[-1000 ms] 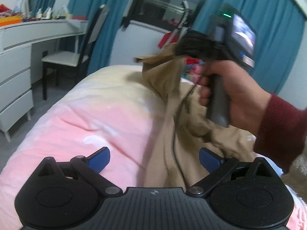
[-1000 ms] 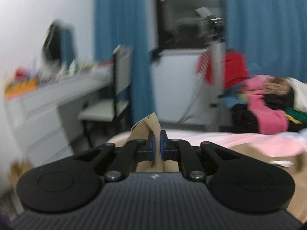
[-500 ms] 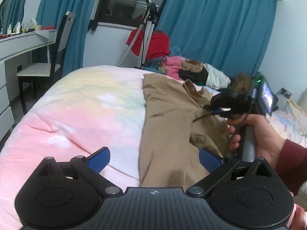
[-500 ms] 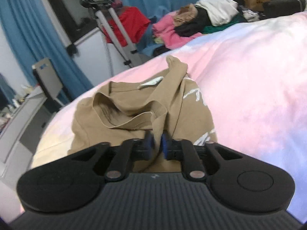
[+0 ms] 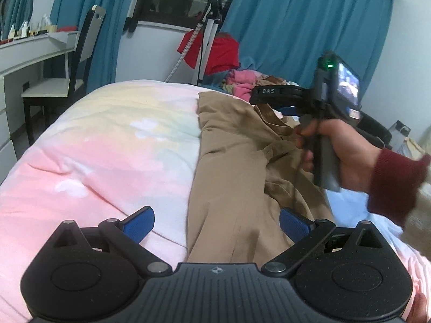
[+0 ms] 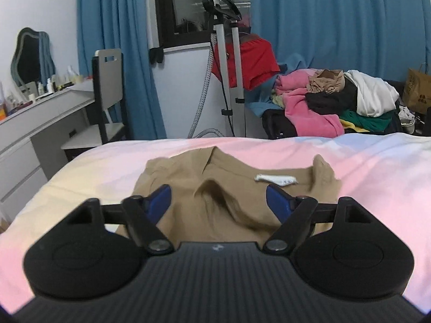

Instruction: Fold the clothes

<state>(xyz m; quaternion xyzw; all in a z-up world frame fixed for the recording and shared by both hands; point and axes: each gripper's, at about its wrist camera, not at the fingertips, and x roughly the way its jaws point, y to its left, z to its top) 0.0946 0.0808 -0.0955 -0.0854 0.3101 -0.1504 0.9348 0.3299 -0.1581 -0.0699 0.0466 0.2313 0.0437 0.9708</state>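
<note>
- Both of my grippers have their fingers spread wide, with nothing caught between the blue pads.
- My left gripper (image 5: pixel 216 222) hangs low over the near end of the tan shirt (image 5: pixel 237 161), which lies on the pink and pale yellow bedspread (image 5: pixel 107 148), its long left edge running away from me.
- From the left wrist view I see my right gripper (image 5: pixel 289 99) held over the far, bunched part of the shirt, with my right hand (image 5: pixel 339 153) around its grip and a dark red sleeve cuff (image 5: pixel 396 185) at the wrist.
- From the right wrist view, my right gripper (image 6: pixel 218 200) sits just above the shirt (image 6: pixel 234 185); the collar area is creased, and a white label (image 6: pixel 276 179) shows on the cloth ahead of the fingers.
- Beyond the bed I make out a pile of clothes (image 6: pixel 331 102), a garment steamer stand (image 6: pixel 229 62), a red garment (image 6: pixel 256 62), a chair (image 6: pixel 107 94), a white desk (image 6: pixel 40 113) and blue curtains (image 6: pixel 336 18).
</note>
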